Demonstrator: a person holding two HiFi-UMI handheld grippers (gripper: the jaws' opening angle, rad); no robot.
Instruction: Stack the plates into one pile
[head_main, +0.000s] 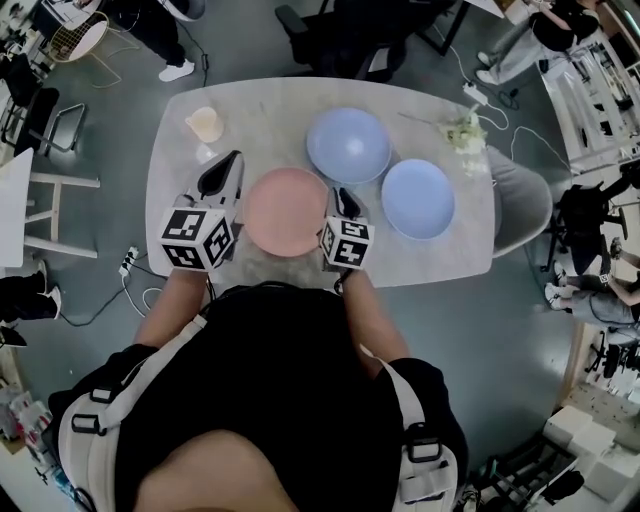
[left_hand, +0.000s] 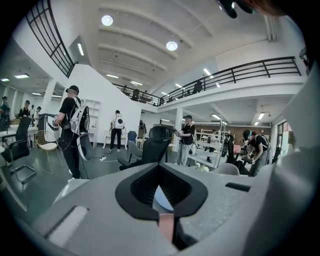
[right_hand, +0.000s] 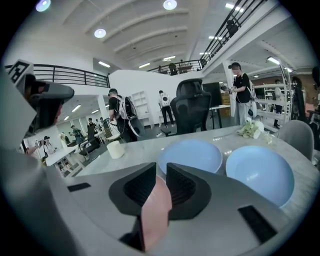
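Head view: three plates lie apart on the counter (head_main: 250, 100). The pink plate (head_main: 286, 211) is nearest the person, the far blue plate (head_main: 348, 145) is just beyond it, and the right blue plate (head_main: 418, 198) is beside that one.
Left tongs (left_hand: 165, 212): clenched on the pink plate's left rim, as far as the left gripper view lets one judge; a pink strip shows between the pads.
Right tongs (right_hand: 159, 187): clenched on the opposite rim, with the plate's edge squarely between the pads.
Plate height: it cannot be told whether the pink plate rests on the counter or is just off it.
Stage: judged early, since no plate is stacked yet.
Risk, tilt: only the rims are pinched, so uneven lifting by the two hands could tip the plate and slide it out of one grip.
Risk, collision: the far blue plate lies close, so carrying the pink one low could knock its rim and shove it.
Risk, cup (head_main: 205, 124): it stands well off to the left and is unlikely to be struck.
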